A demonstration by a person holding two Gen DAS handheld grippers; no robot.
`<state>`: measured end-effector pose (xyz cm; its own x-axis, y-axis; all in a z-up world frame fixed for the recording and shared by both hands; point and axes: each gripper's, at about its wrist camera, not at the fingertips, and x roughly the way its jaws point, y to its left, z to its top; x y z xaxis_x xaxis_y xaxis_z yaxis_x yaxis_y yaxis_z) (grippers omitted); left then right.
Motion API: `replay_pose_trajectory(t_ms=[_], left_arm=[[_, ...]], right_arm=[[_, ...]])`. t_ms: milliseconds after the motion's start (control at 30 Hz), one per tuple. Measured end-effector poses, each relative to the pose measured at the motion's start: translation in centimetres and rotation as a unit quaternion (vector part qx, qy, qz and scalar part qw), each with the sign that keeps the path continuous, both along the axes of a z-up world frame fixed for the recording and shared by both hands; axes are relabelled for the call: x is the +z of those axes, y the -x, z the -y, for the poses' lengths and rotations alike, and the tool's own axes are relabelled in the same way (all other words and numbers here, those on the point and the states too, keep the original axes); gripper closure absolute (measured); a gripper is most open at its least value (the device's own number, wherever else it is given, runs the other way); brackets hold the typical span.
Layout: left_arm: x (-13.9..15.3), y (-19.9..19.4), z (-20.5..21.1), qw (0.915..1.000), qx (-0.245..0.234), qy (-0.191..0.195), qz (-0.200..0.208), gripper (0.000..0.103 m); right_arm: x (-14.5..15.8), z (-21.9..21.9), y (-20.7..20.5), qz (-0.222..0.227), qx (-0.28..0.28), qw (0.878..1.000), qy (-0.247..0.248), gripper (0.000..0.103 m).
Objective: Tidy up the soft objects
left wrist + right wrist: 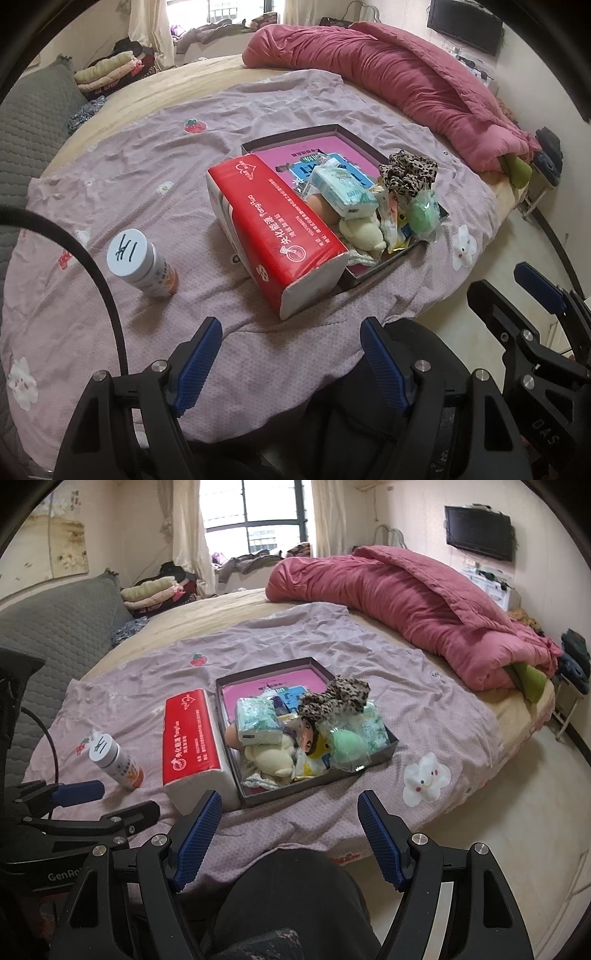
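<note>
Bedroom, left wrist view: on the bed's lilac sheet (155,184) the red tissue pack (273,229) leans on the box (347,133), long axis slanting away, straight ahead of the left tool (291,354), jaws wide and empty. Right wrist view: the right tool (290,830), wide and empty, faces the box (391,742); the pack (192,734) lies ahead-left, nearer the left tool (110,797).

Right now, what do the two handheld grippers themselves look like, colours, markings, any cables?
Both are matte black frames with silver pivot bolts. The left gripper and right gripper each carry two blue fingers with a fine cross-hatched grip texture. White lettering reading GenRo, then cut off, marks the left gripper's body in the right wrist view. A black cable loops beside the left gripper.
</note>
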<state>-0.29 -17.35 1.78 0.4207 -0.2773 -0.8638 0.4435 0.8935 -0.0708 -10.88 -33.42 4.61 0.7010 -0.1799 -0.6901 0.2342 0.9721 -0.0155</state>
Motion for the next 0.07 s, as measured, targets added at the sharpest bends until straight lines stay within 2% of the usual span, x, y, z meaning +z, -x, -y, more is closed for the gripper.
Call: replay_pose_trajectory(t_ms=[67], left_arm=[[-0.16,-0.43,-0.93,0.9998,0.009,0.015,-0.013,0.026]], right_arm=[[0.55,-1.14,-0.56,0.015,0.023,0.999,0.024,0.026]])
